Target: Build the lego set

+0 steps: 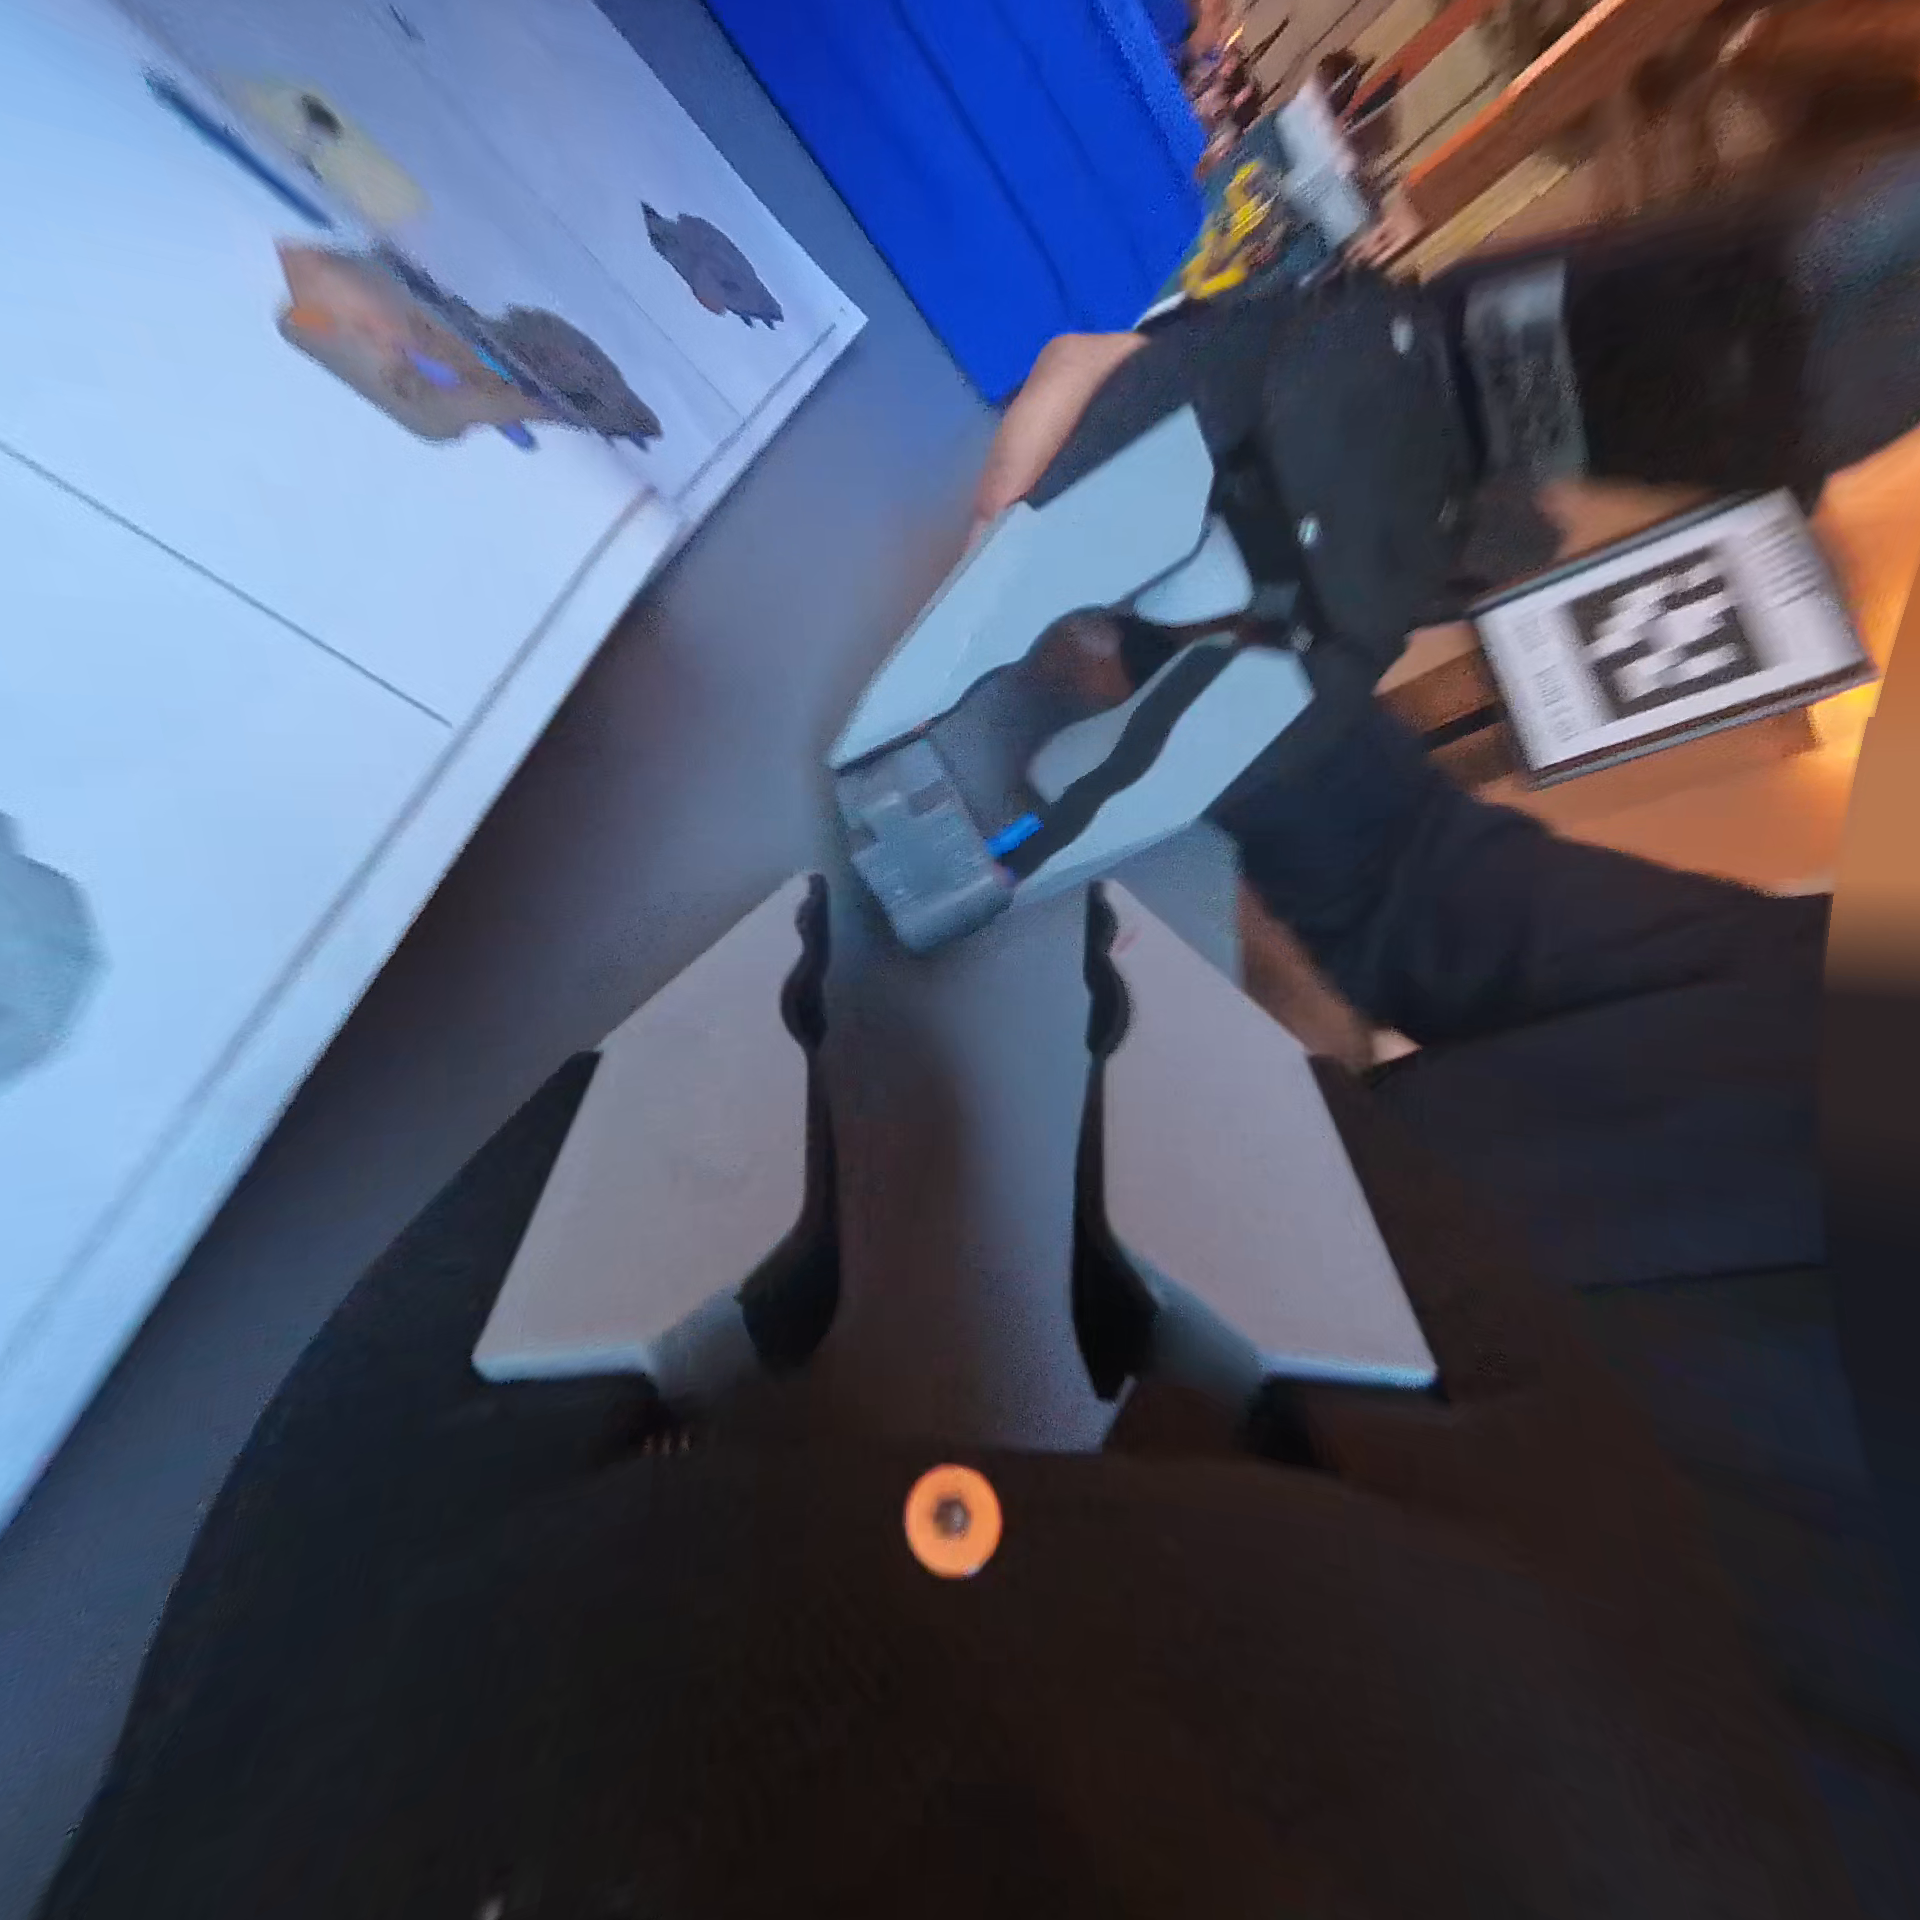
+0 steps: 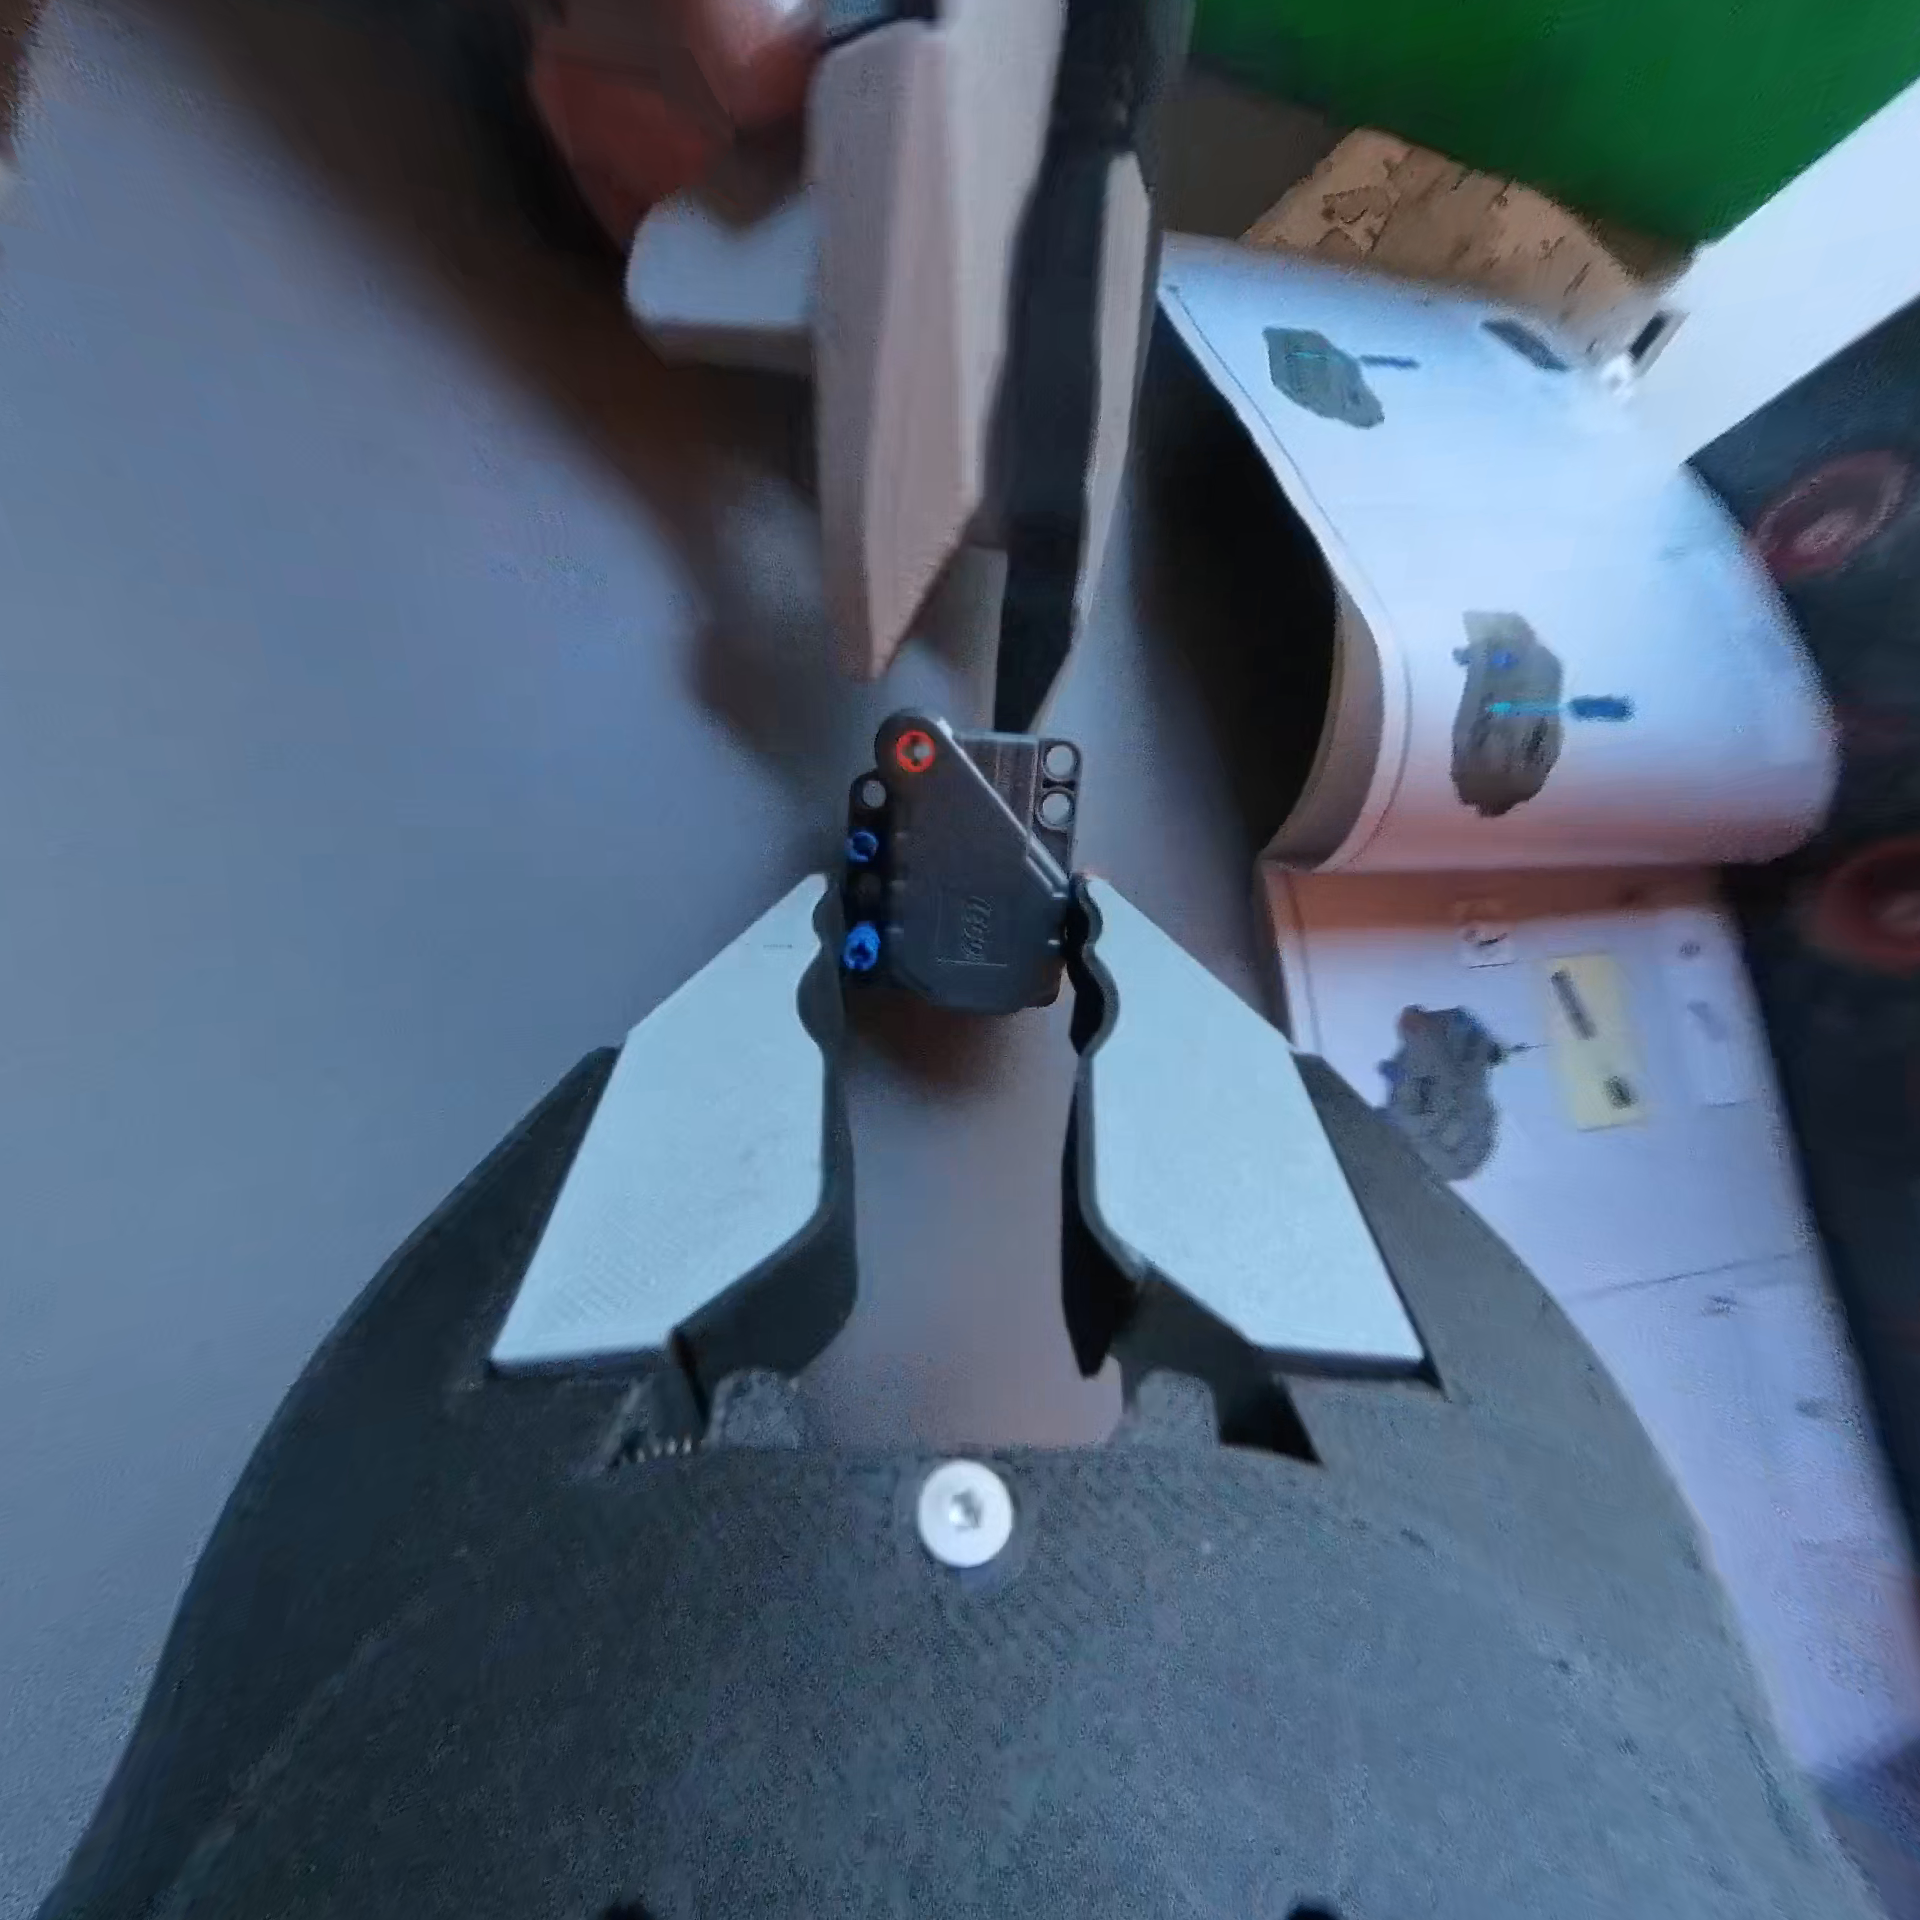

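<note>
Between right gripper (image 2: pixel 951 914) fingers – grey lego assembly (image 2: pixel 961 883); left gripper (image 1: pixel 951 914) empty.

Each gripper has a matte black, rounded body and two pale grey wedge-shaped fingers lined with wavy black pads: the left gripper (image 1: pixel 951 914) carries an orange-ringed screw (image 1: pixel 952 1520) at its centre, the right gripper (image 2: pixel 951 925) a silver one (image 2: pixel 964 1512); the person wears a black sleeve (image 1: pixel 1455 914)
</note>
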A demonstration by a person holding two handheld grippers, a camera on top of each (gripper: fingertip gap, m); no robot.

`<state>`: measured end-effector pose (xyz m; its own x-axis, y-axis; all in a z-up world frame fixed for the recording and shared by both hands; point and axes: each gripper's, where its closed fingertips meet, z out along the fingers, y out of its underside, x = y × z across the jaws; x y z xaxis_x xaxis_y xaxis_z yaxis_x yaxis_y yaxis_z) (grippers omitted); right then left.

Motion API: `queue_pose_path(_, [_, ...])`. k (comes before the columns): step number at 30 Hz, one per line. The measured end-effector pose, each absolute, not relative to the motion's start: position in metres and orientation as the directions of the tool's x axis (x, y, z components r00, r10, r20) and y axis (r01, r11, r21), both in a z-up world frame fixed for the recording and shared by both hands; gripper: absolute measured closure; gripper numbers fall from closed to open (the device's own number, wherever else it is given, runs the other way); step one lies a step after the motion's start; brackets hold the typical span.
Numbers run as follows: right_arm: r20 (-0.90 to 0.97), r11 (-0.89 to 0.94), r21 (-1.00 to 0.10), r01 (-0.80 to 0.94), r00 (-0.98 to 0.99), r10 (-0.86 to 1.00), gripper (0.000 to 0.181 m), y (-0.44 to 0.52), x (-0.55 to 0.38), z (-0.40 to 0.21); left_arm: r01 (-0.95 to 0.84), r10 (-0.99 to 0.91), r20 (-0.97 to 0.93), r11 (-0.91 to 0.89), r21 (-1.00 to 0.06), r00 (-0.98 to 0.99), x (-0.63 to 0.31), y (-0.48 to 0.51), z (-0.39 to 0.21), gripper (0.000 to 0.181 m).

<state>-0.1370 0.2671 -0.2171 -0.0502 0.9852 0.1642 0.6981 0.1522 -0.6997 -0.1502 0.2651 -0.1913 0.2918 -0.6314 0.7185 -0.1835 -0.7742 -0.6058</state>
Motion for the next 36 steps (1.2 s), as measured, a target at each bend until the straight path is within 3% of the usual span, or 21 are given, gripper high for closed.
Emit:
queue_pose_path(3, [-0.101, -0.061, -0.739, 0.671, -0.021, 0.995, 0.142, 0.265, -0.135, -0.216, -0.304, -0.793, 0.473, -0.592, -0.746, 0.384, -0.16, 0.275, -0.196, 0.118])
queue_pose_path(6, [-0.277, -0.191, -0.739, 0.646, -0.033, 0.96, 0.142, 0.261, -0.134, -0.214, -0.375, -0.88, 0.333, -0.452, -0.81, 0.34, -0.149, 0.27, -0.193, 0.114])
queue_pose_path(9, [-0.424, -0.287, -0.721, 0.631, -0.073, 0.903, 0.142, 0.251, -0.135, -0.211, -0.46, -0.9, 0.333, -0.431, -0.776, 0.28, -0.135, 0.256, -0.203, 0.114])
queue_pose_path(13, [-0.56, -0.361, -0.692, 0.625, -0.149, 0.815, 0.142, 0.236, -0.137, -0.203, -0.518, -0.924, 0.314, -0.383, -0.765, 0.219, -0.128, 0.243, -0.208, 0.136])
queue_pose_path(22, [-0.596, -0.373, -0.678, 0.633, -0.177, 0.783, 0.142, 0.232, -0.137, -0.202, -0.475, -0.85, 0.494, -0.516, -0.713, 0.181, -0.13, 0.236, -0.205, 0.14])
queue_pose_path(29, [-0.512, -0.321, -0.736, 0.596, -0.181, 0.839, 0.134, 0.244, -0.127, -0.194, -0.416, -0.755, 0.625, -0.643, -0.643, 0.201, -0.138, 0.241, -0.204, 0.14])
queue_pose_path(36, [-0.367, -0.177, -0.804, 0.567, -0.24, 0.899, 0.154, 0.24, -0.124, -0.188, -0.441, -0.791, 0.581, -0.598, -0.669, 0.19, -0.145, 0.239, -0.203, 0.14])
